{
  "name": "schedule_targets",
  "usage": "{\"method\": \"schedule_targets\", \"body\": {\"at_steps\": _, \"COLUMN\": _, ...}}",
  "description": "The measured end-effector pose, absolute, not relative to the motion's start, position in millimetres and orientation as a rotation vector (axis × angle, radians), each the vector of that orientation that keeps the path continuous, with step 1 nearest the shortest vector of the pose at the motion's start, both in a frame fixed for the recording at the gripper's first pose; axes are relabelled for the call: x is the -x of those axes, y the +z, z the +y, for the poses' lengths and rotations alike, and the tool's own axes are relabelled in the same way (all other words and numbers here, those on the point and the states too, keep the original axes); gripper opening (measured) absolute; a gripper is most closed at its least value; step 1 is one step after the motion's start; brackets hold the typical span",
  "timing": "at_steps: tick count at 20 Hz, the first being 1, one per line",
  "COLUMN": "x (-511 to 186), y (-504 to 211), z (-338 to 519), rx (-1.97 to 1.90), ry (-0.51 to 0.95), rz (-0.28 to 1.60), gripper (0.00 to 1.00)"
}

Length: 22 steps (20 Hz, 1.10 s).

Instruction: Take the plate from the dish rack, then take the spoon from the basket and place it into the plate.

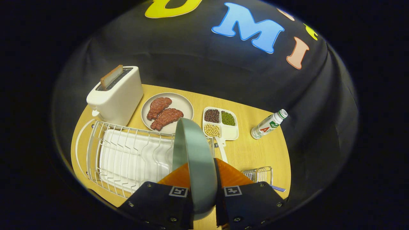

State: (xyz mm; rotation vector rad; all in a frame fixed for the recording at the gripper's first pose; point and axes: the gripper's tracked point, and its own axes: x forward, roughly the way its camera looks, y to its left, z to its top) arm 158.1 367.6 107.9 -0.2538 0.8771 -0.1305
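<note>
Gripper view: the hand-held gripper (203, 187) pinches a pale green plate (195, 159) on edge, one finger on each face, holding it upright above the right end of the white wire dish rack (124, 156) on the wooden counter (255, 150). A small wire basket (259, 175) sits just right of the fingers. Beyond the plate stand a toaster (116, 95) with a slice of bread, a grey plate of meat (167, 112), a divided tray of beans (221, 123) and a lying bottle (268, 124)
</note>
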Motion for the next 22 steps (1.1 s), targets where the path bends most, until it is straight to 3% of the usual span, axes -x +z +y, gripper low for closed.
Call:
{"method": "schedule_targets", "body": {"at_steps": 14, "x": -51.4, "y": 159.1, "z": 269.5, "rx": 0.058, "ry": -0.157, "rz": 0.835, "gripper": 0.26}}
{"method": "schedule_targets", "body": {"at_steps": 22, "x": 26.3, "y": 137.4, "z": 206.0, "rx": -0.040, "ry": -0.078, "rz": 0.927, "gripper": 0.26}}
